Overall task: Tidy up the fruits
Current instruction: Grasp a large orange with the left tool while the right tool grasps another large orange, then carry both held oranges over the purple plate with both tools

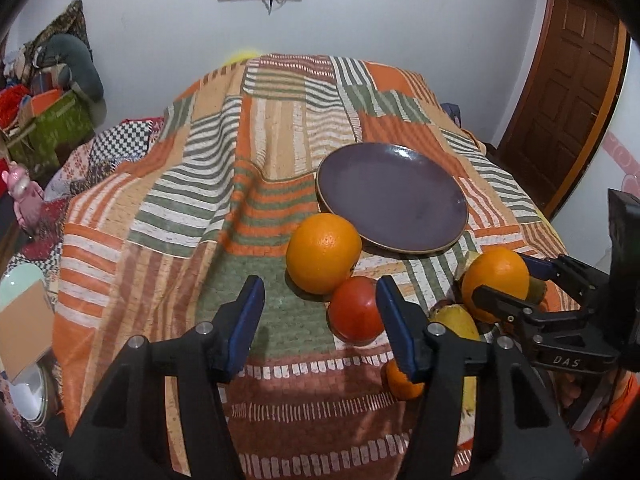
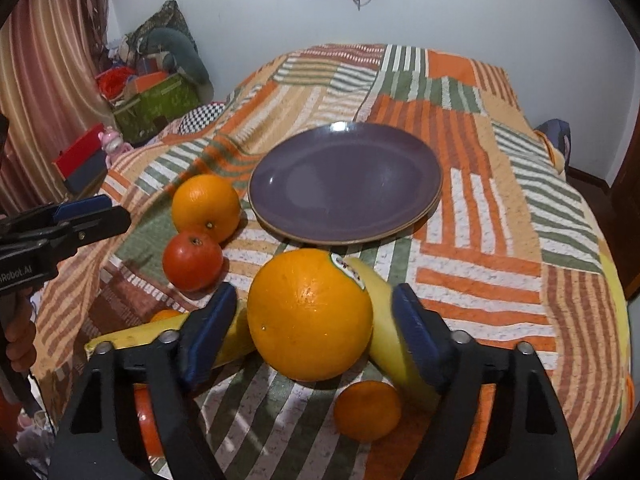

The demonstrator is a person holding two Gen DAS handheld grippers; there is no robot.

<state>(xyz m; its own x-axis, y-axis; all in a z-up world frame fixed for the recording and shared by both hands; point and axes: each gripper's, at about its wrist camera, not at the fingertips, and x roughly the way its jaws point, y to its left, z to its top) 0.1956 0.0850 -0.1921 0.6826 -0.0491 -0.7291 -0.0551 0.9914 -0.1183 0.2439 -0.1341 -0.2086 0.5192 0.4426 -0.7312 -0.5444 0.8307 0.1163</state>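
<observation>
Right now a big orange (image 2: 310, 314) sits between the wide-apart fingers of the right gripper (image 2: 312, 332); whether they touch it is hard to tell. The left gripper (image 1: 318, 316) is wide too, holding nothing. A red fruit (image 1: 354, 308) lies at its 1 o'clock. The purple plate (image 2: 346, 182) sits at 12 o'clock. Bananas (image 2: 386, 332) hide partly behind the orange.

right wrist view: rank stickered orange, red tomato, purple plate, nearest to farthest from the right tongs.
1. Stickered orange: between the right tongs, jaws open around it.
2. Red tomato: ahead and left, beside another orange.
3. Purple plate: farthest, straight ahead on the striped blanket.
</observation>
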